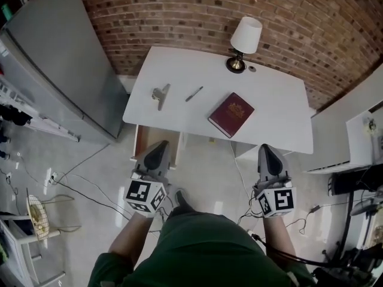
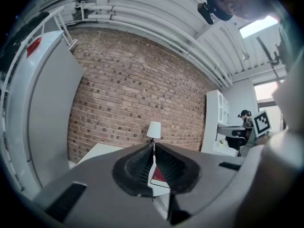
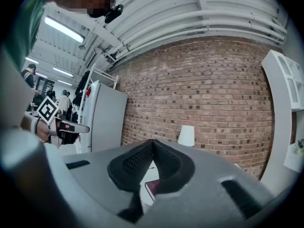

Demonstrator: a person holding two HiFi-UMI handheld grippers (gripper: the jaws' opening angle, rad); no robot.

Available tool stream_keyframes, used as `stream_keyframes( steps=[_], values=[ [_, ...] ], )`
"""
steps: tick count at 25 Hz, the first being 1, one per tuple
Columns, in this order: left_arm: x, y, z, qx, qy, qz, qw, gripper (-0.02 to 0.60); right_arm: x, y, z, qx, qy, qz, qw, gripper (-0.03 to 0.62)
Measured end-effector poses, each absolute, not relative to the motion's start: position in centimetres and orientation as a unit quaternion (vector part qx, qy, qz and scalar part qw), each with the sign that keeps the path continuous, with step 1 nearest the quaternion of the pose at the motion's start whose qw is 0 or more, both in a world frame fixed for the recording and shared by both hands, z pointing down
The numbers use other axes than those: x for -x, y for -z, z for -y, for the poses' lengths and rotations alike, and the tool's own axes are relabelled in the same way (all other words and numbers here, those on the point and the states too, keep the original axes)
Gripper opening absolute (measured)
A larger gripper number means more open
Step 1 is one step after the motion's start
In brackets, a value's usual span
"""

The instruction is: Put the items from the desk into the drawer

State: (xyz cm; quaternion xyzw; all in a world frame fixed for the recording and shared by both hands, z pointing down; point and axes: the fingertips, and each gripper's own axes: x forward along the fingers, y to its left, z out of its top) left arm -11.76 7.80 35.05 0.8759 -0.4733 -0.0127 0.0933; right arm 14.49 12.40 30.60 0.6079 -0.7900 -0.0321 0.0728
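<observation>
Both tongs hang closed and empty in front of the white desk (image 1: 275,109), well short of it: the left gripper (image 1: 158,147) over the open drawer (image 1: 140,143) under the desk's left front, hiding much of it, and the right gripper (image 1: 267,150) over bare floor. On the desk lie a maroon book (image 1: 231,114), a pen (image 1: 194,94) and a small grey metal tool (image 1: 160,94), each apart. A white-shaded lamp (image 1: 245,40) stands at the back by the brick wall (image 1: 179,11). A tall grey cabinet (image 1: 66,58) flanks the desk's left, with cables (image 1: 84,190) on the floor
</observation>
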Motion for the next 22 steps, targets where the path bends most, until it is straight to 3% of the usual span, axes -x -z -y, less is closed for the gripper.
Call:
stream_keyframes(
  steps=[13, 22],
  values=[
    [15.1, -37.9, 0.0, -0.877, 0.01, 0.465, 0.12, 0.011, -11.0, -32.4, -5.8, -0.611, -0.003, 0.784, 0.11, 0.005],
    [14.6, -36.8, 2.3, -0.866, -0.02, 0.494, 0.073, 0.011, -11.6, -35.4, -0.4, -0.578, -0.037, 0.811, 0.082, 0.005]
  ],
)
